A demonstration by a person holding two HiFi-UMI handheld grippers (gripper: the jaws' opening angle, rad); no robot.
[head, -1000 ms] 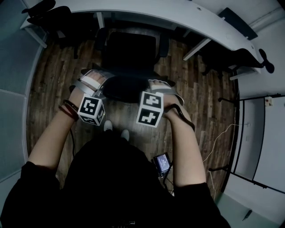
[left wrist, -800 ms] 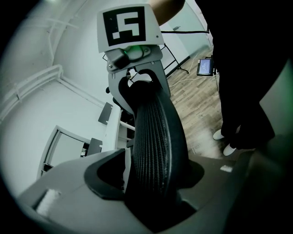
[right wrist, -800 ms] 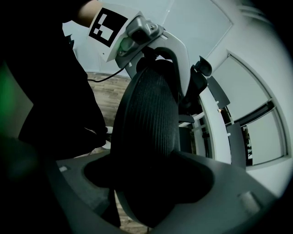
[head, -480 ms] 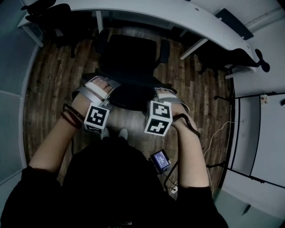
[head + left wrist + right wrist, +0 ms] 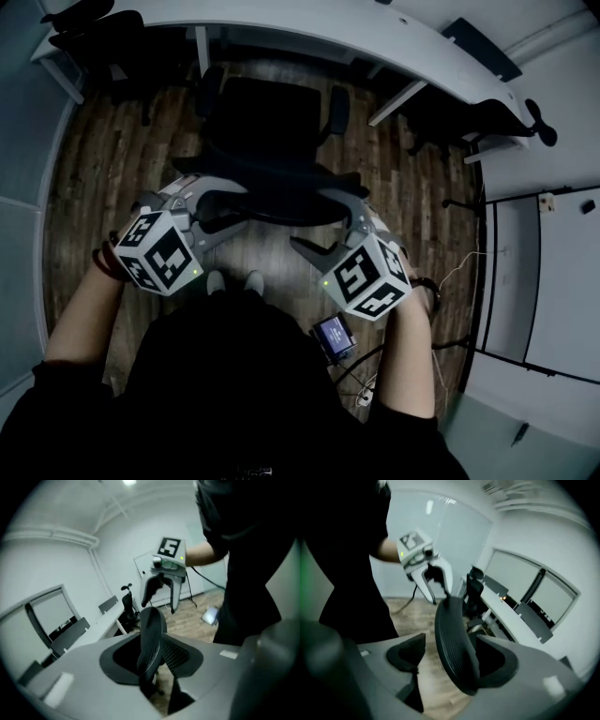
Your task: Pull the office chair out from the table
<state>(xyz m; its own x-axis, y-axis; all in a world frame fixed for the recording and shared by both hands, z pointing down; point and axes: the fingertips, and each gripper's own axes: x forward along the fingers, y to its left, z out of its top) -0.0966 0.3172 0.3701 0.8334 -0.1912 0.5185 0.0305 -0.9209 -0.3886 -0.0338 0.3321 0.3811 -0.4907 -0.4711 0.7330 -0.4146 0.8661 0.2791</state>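
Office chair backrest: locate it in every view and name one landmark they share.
Head view: backrest at centre, just under the seat in the picture.
Left gripper view: centre, edge-on.
Right gripper view: centre, edge-on.
Shared landmark: white table, top in head view, left in the left gripper view, right in the right.

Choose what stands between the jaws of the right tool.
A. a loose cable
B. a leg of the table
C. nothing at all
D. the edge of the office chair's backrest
D: the right gripper view shows the dark ribbed edge of the backrest standing upright between the two jaws of the right tool, with wooden floor behind it.
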